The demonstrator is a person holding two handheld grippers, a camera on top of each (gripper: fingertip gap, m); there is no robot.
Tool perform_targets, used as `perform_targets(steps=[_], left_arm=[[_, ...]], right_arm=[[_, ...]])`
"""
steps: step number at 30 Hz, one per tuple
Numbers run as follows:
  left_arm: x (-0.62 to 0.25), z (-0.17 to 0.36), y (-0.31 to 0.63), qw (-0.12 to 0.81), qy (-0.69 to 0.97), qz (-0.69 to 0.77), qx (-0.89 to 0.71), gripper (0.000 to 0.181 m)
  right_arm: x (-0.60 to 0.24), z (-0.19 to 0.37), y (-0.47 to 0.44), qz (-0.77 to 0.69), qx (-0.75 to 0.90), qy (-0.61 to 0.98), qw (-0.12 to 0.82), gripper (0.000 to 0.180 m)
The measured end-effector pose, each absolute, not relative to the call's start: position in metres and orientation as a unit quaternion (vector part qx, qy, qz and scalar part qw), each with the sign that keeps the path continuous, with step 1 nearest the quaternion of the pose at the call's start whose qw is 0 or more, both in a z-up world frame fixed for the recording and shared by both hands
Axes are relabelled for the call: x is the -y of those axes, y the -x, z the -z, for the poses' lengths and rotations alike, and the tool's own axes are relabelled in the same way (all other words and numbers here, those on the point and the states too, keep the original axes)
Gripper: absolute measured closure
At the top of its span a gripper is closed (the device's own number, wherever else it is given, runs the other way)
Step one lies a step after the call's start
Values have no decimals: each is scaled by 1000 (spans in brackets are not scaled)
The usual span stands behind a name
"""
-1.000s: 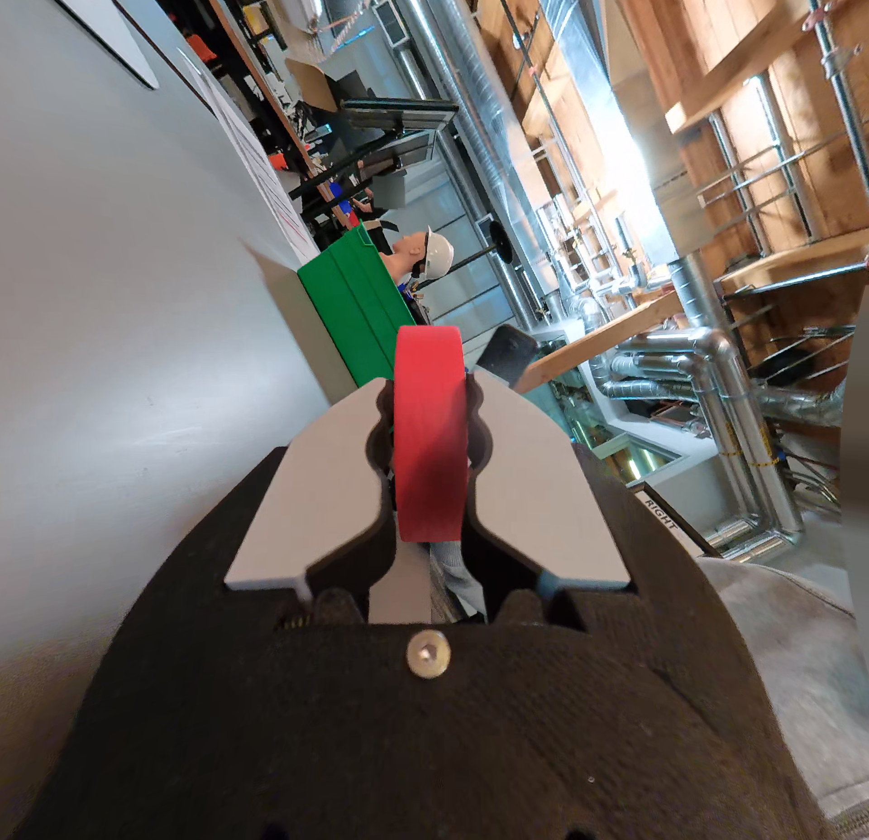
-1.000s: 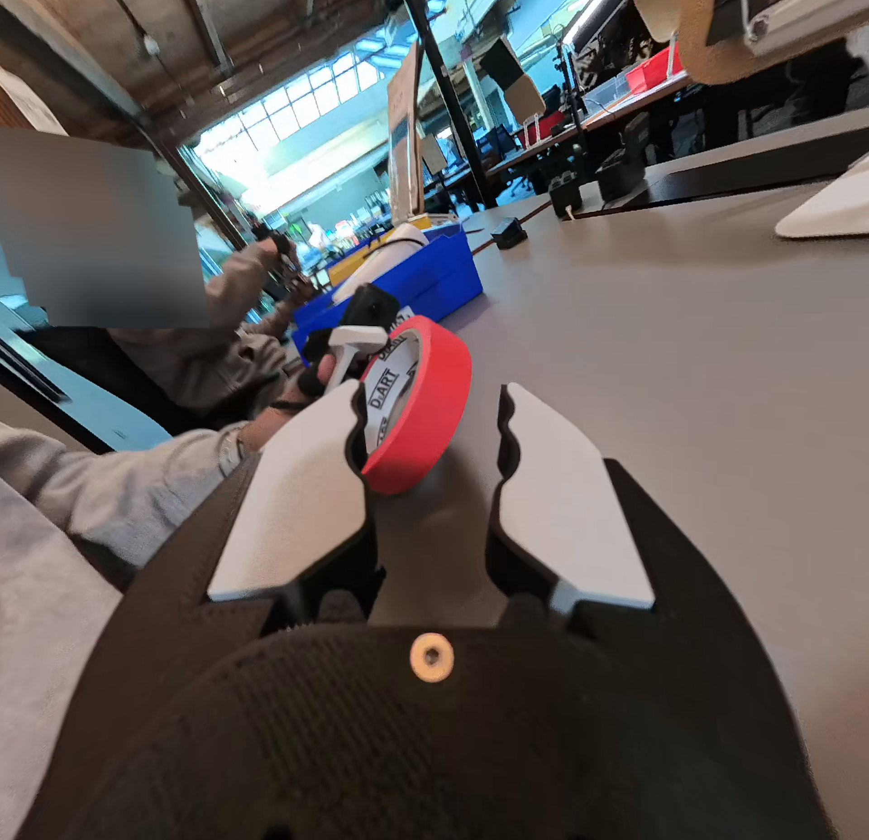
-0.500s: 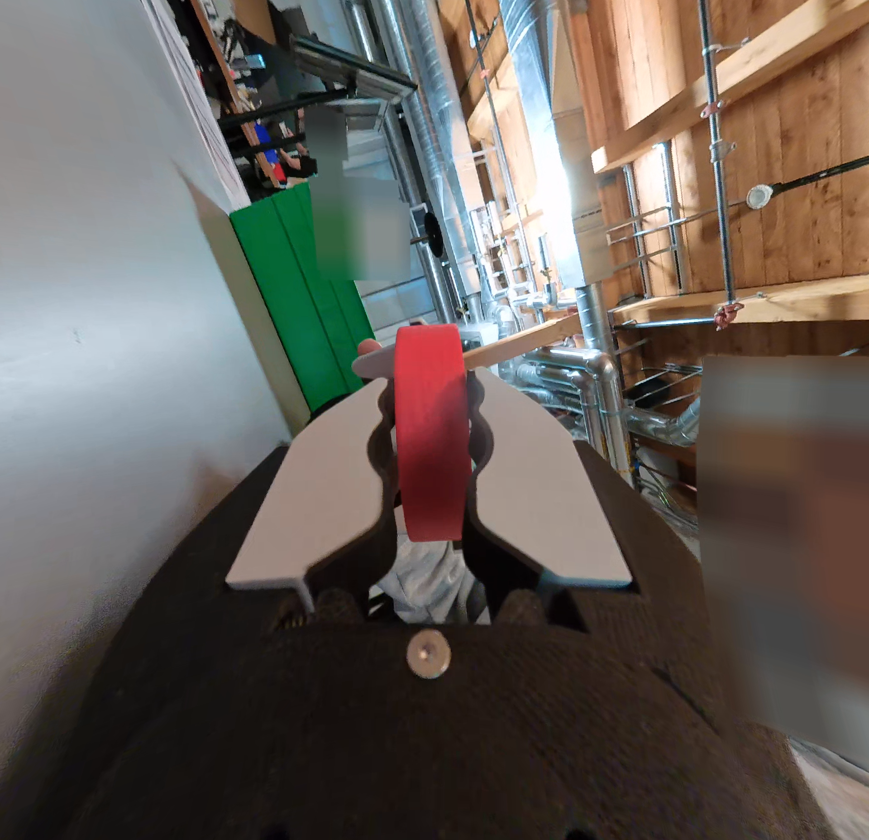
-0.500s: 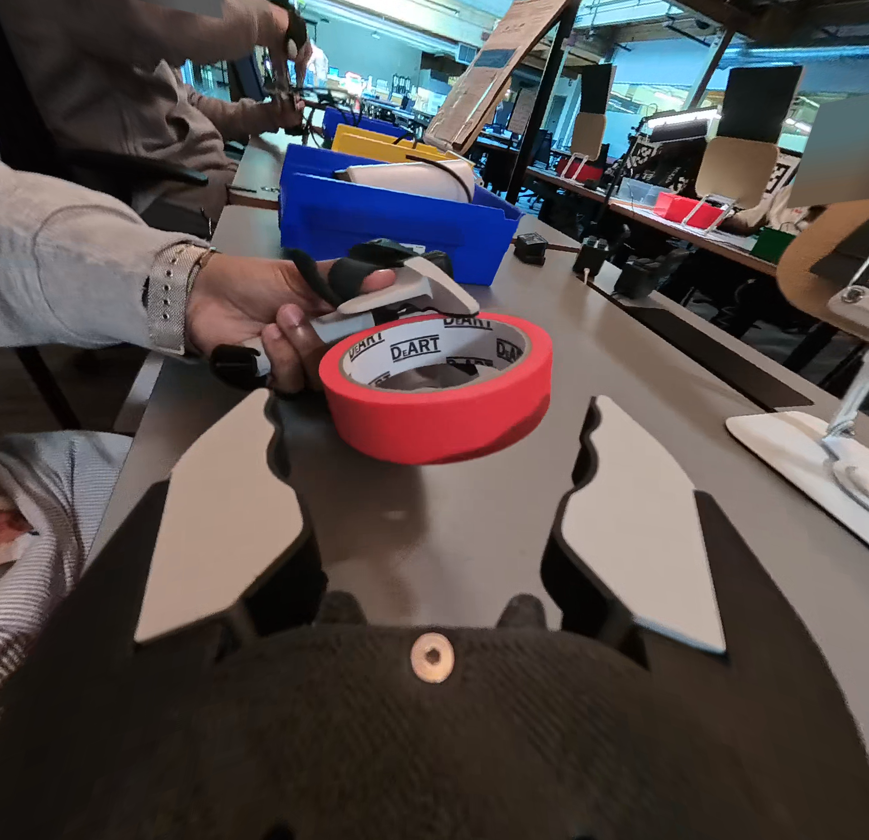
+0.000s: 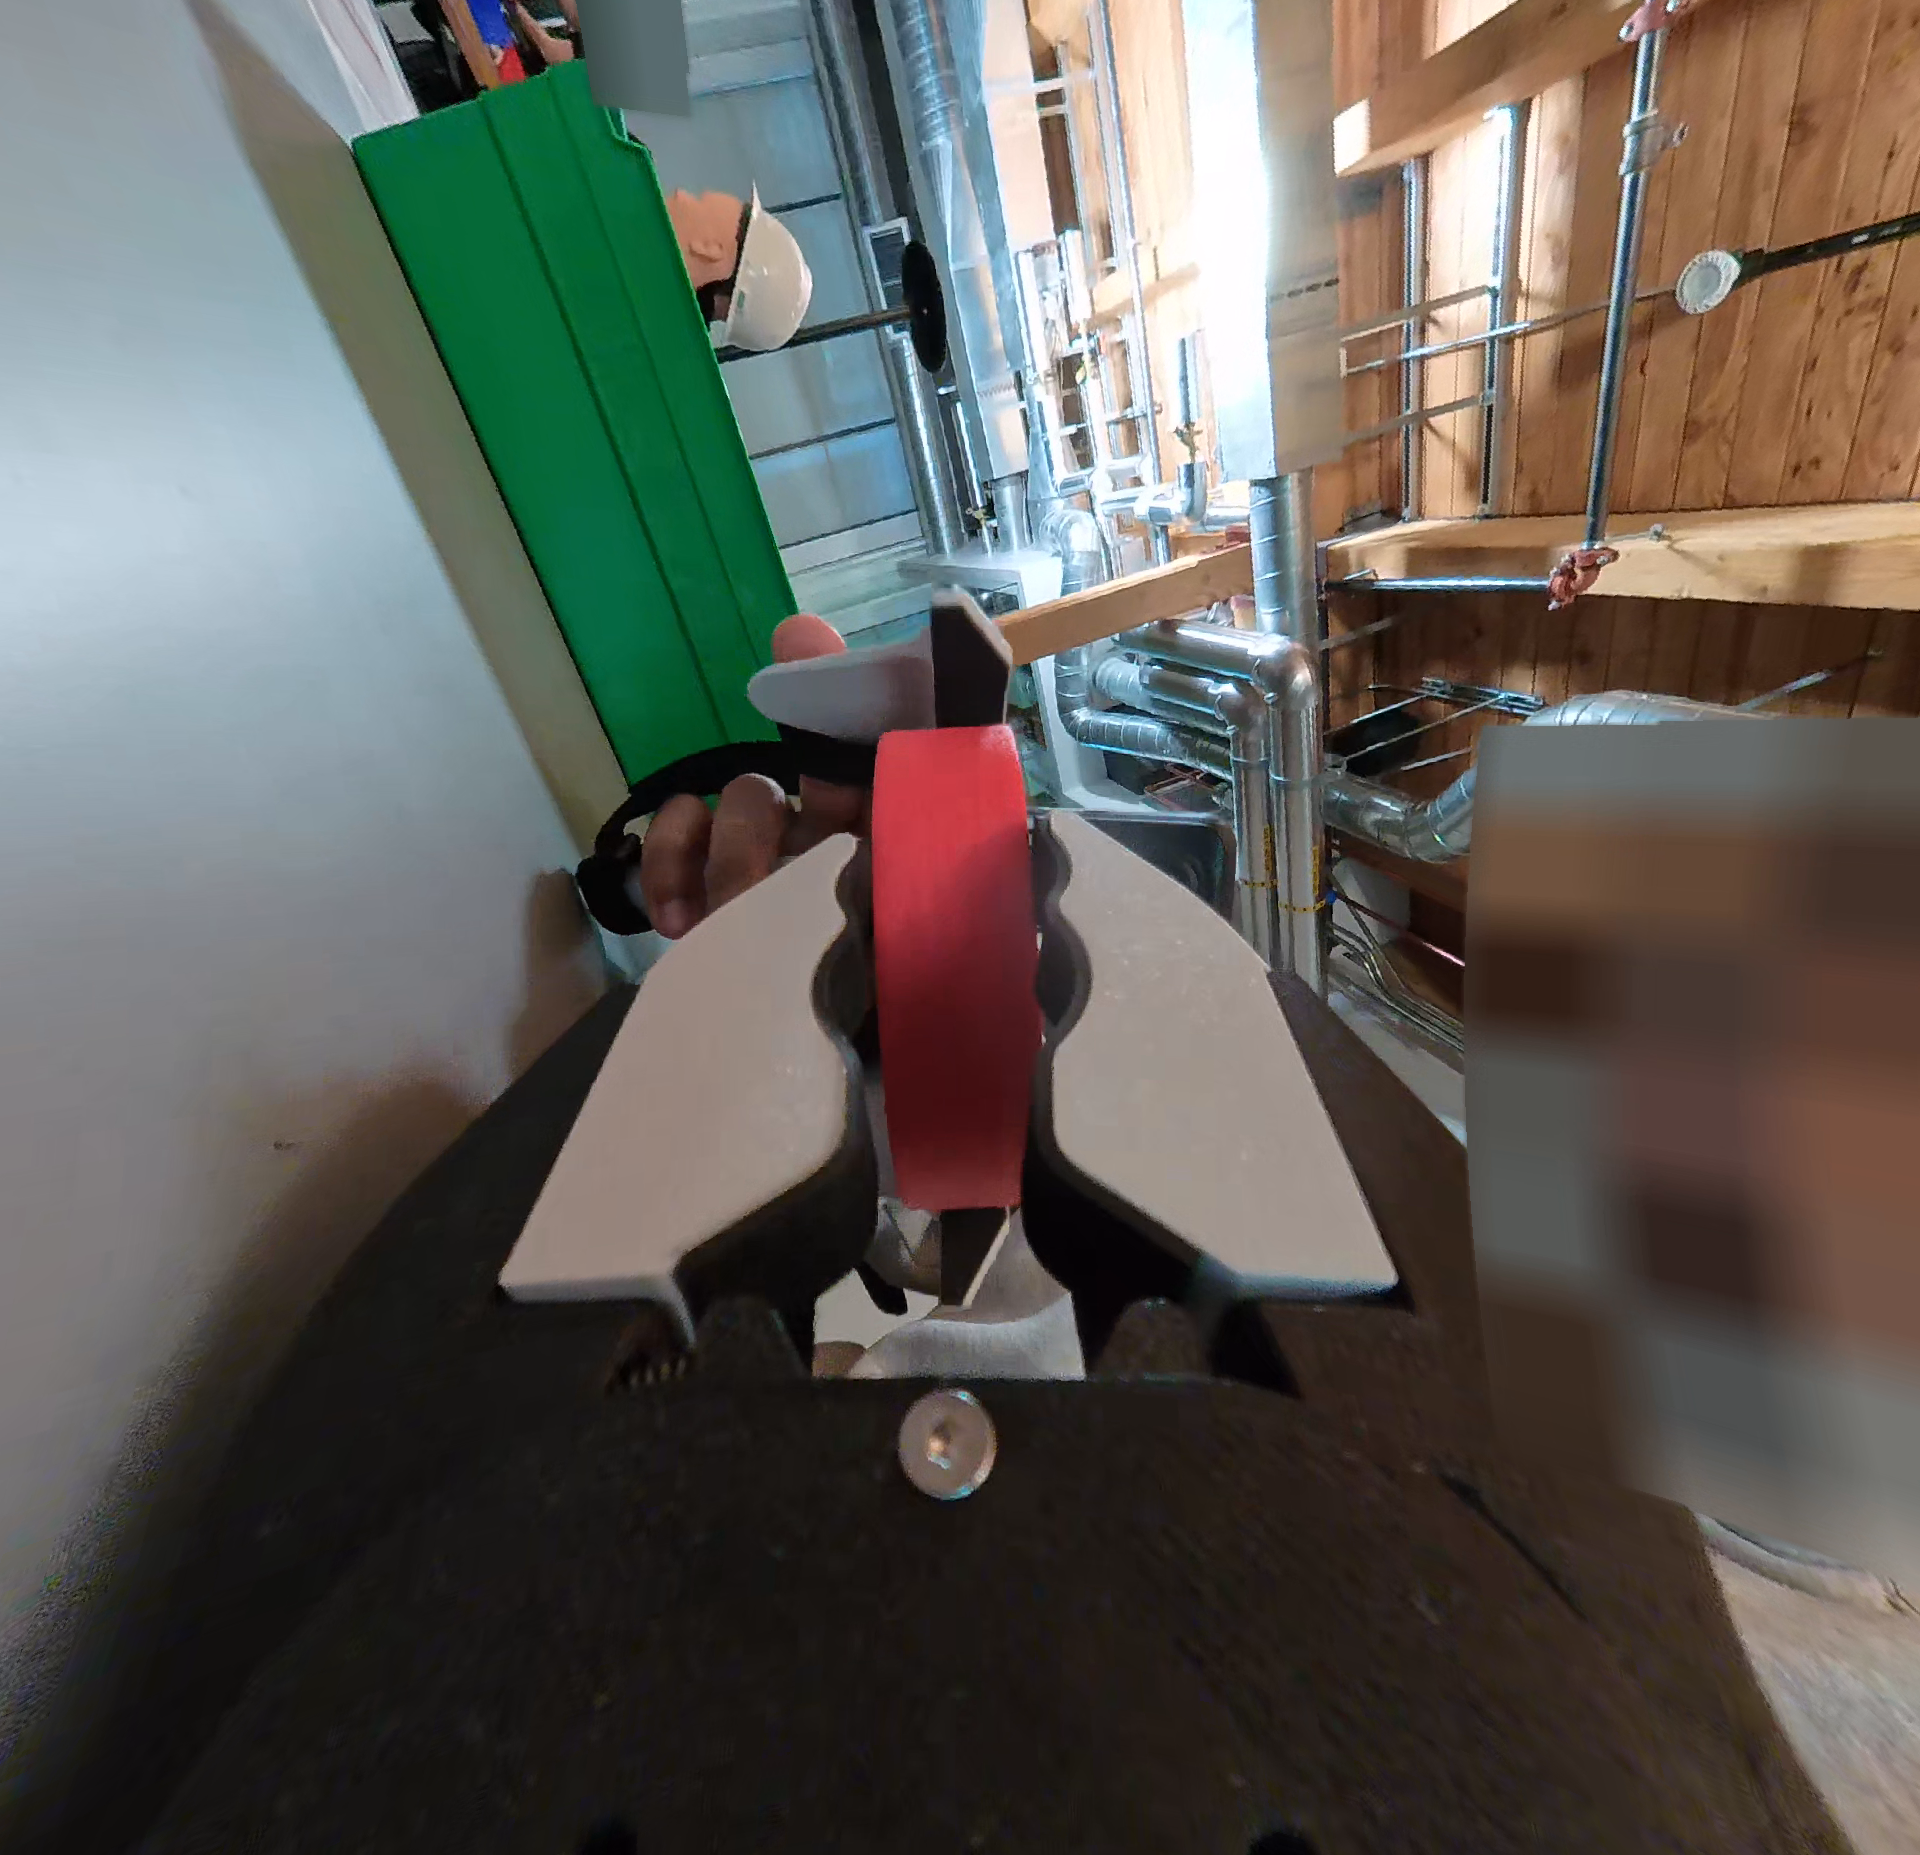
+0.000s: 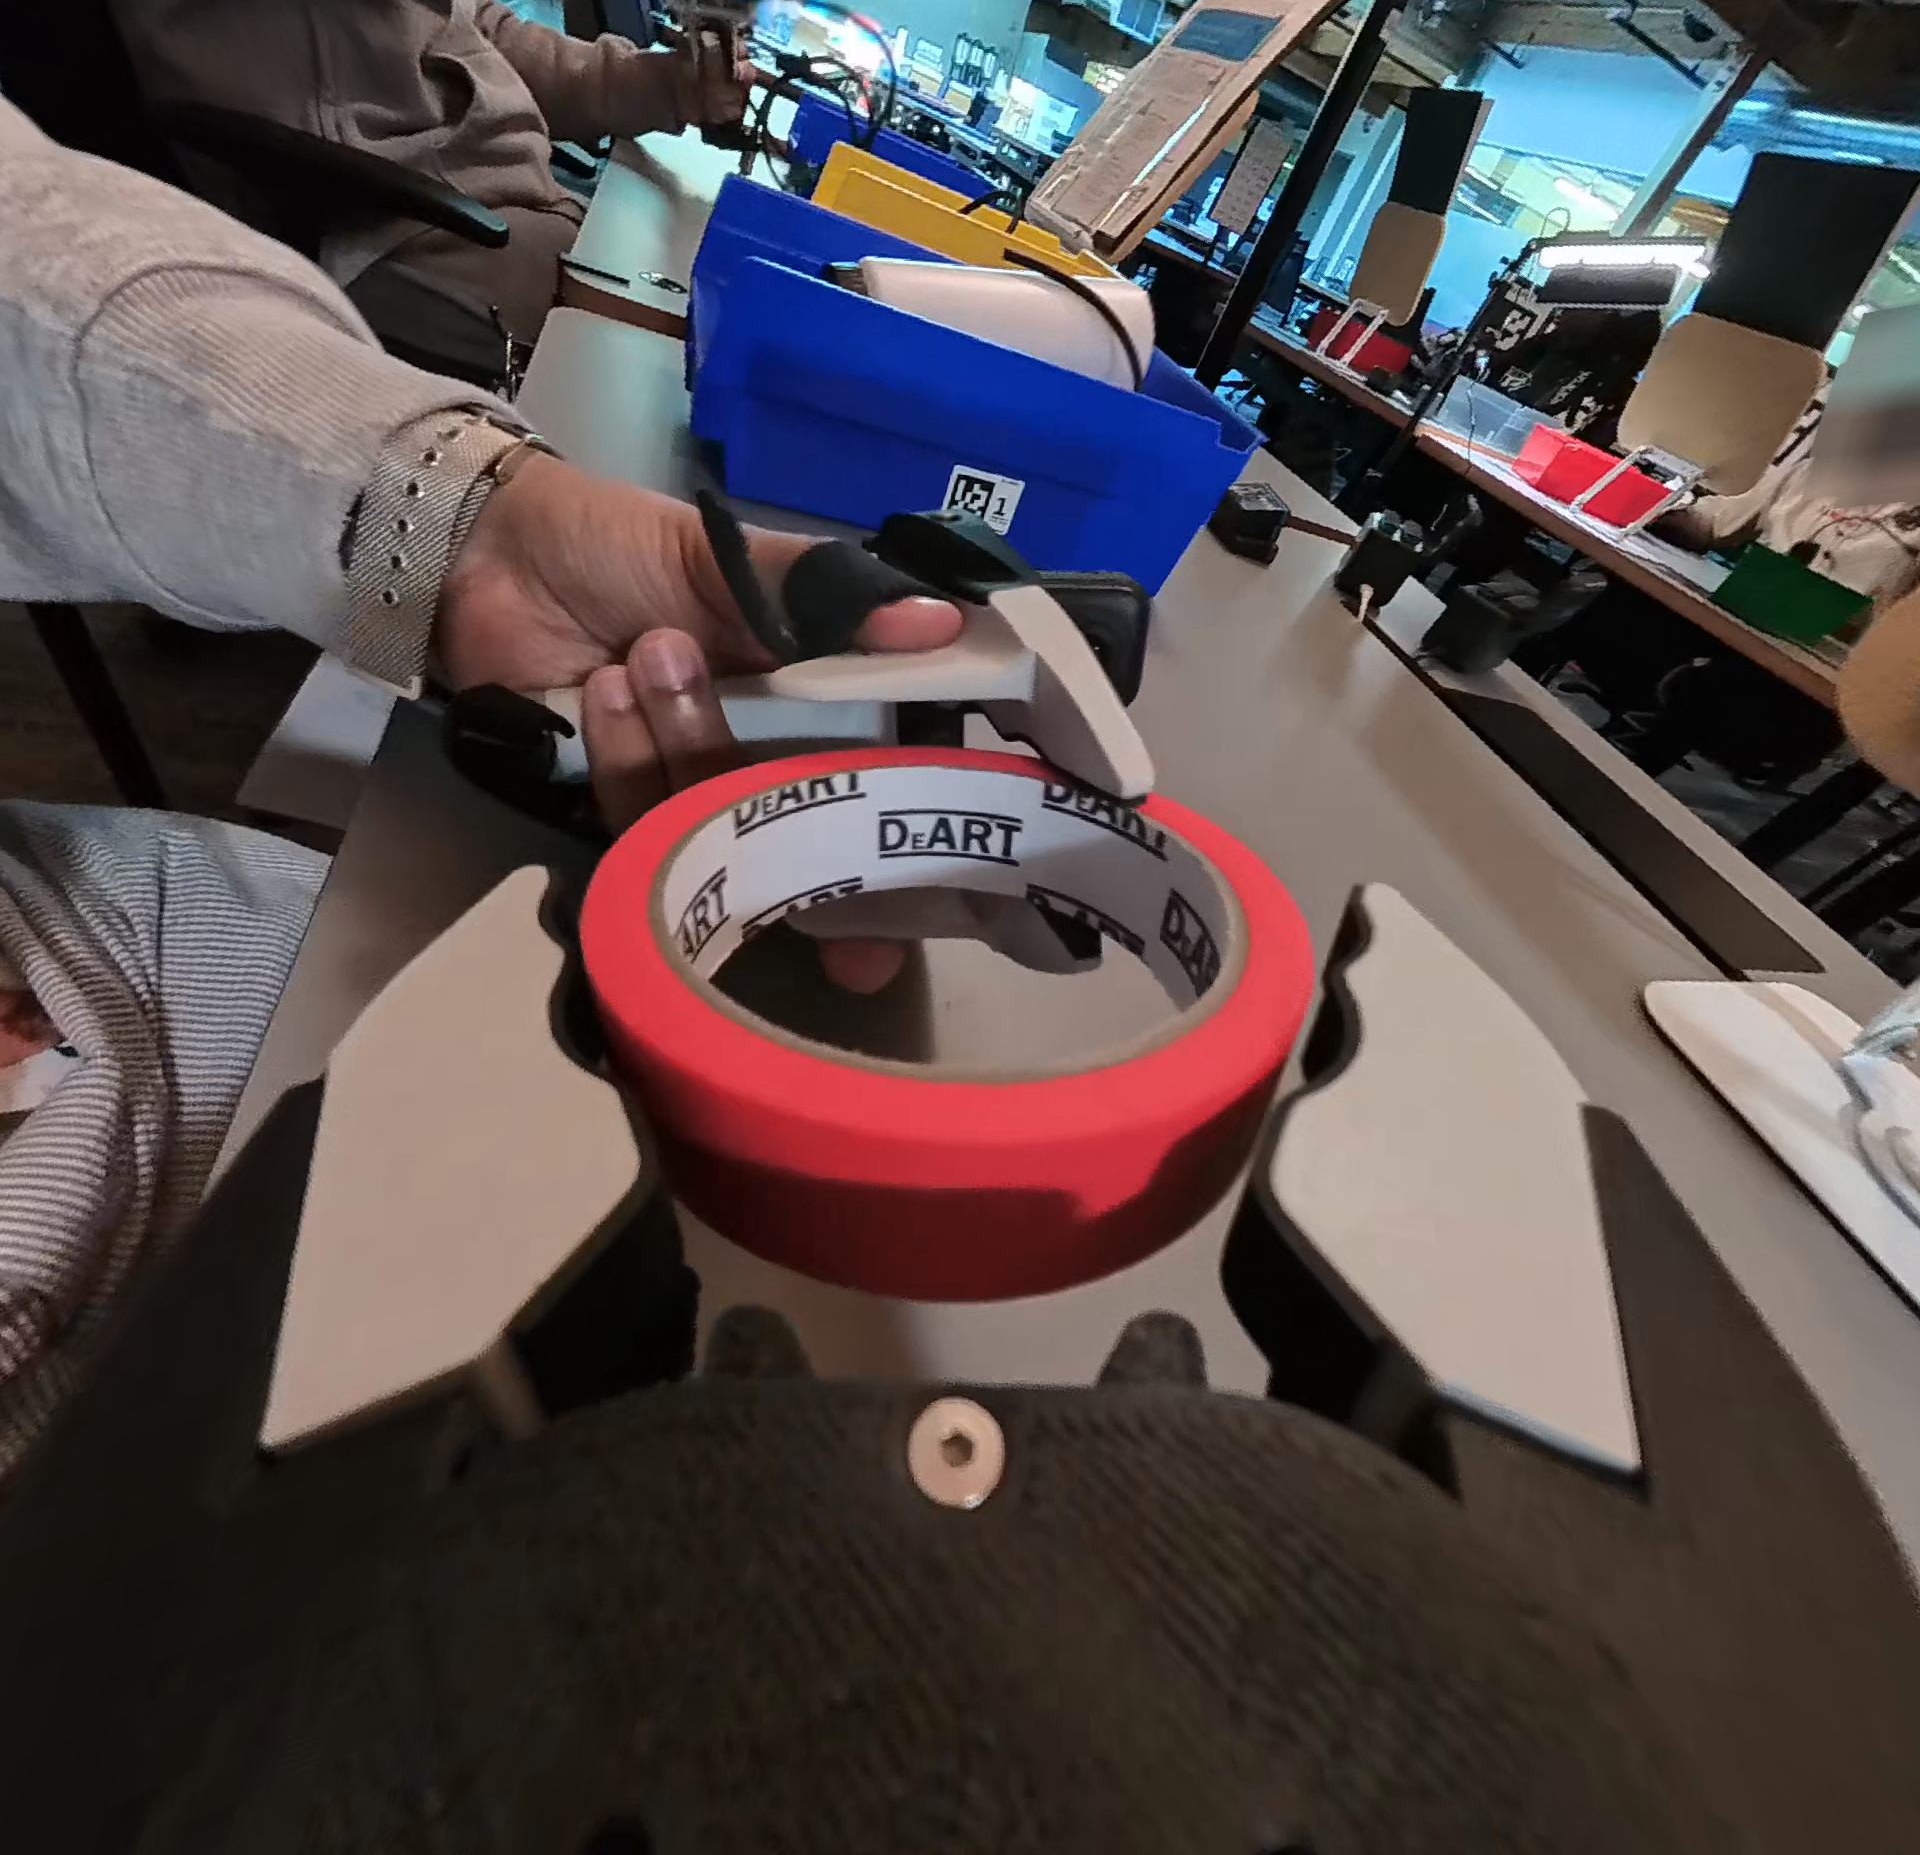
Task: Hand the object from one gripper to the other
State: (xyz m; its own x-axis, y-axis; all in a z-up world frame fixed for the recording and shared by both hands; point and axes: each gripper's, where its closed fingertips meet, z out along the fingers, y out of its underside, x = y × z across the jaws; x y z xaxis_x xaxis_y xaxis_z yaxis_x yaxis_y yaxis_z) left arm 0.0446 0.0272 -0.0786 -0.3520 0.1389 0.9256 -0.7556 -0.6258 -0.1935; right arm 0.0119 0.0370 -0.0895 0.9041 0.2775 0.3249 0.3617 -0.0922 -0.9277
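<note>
A red tape roll [image 5: 956,974] stands on edge in the left wrist view, and my left gripper [image 5: 951,870] is shut on its flat sides. In the right wrist view the same roll [image 6: 935,1130] lies level above the grey table [image 6: 1403,766], between the two spread fingers of my right gripper [image 6: 951,974]. The right jaws are open, close beside the roll's rim. The left gripper [image 6: 1081,849], worn on a hand [image 6: 582,600], pinches the roll's far wall. The right gripper's fingers [image 5: 971,652] show above and below the roll in the left wrist view.
A blue bin [image 6: 935,423] holding a white device and a yellow bin [image 6: 904,195] stand behind the hand. A white base plate [image 6: 1766,1057] lies at the right. A green bin [image 5: 582,434] stands on the table. Another person sits at the far left.
The roll, still held by the left gripper, has turned level and moved in between the open right fingers. The right jaws have stayed spread.
</note>
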Motion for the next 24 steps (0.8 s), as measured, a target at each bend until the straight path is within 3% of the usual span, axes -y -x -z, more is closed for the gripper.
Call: perform_targets(steps=[9,18,24], left_arm=[[-28,74,-44,292,-473,-771,311,150],[-35,63,-48,271,-458,-800,276,117],[-39,58,-52,183,-462,-810,311,94]], right_arm=[[-37,85,-10,34,212,742,635,49],[-33,63,-28,-73,101,719,684,50],[-23,43,-53,-231,-30,648,725,50]])
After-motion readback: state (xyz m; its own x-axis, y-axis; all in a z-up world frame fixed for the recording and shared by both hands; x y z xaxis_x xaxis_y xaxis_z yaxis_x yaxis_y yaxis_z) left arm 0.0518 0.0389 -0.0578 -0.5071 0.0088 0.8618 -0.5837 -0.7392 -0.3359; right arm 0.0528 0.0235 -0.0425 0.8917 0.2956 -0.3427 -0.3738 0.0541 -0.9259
